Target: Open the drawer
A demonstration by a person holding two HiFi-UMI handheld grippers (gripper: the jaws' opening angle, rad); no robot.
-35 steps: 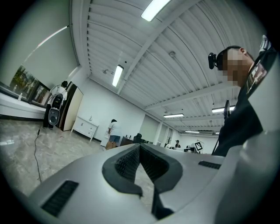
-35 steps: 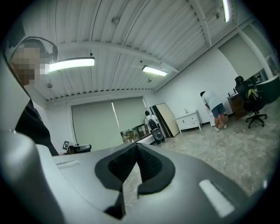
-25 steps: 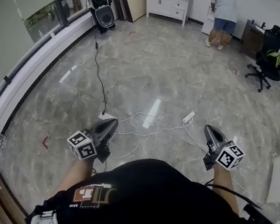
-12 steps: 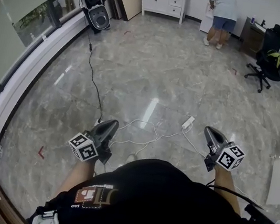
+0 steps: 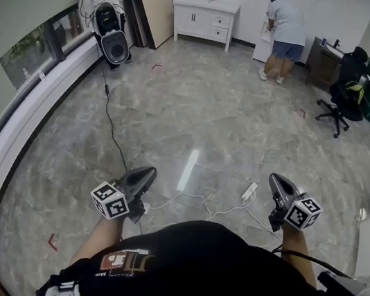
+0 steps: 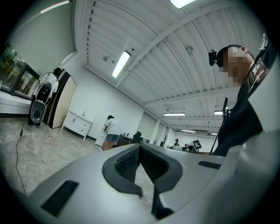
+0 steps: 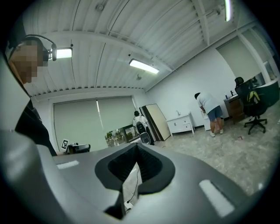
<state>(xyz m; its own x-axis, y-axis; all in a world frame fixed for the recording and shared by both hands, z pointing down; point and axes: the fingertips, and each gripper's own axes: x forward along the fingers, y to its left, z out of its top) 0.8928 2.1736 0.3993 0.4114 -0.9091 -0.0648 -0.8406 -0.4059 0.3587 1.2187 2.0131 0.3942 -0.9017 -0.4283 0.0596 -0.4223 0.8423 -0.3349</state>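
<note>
Head view: the left gripper (image 5: 144,174) and right gripper (image 5: 277,183) are held level over the floor (image 5: 199,104), well apart. Both have their jaws together and hold nothing. A power strip (image 5: 250,190) lies on the floor between them. The white cabinet (image 5: 205,19) stands at the floor's far edge against the wall. Its drawer (image 5: 221,22) sits flush, far from both grippers.

Left gripper view: jaws meet at the tips with nothing between. The white cabinet (image 6: 78,124) is distant at left, with a person (image 6: 110,131) beside it.

Right gripper view: jaws closed, empty. The white cabinet (image 7: 181,124) is distant, right of centre.
</note>
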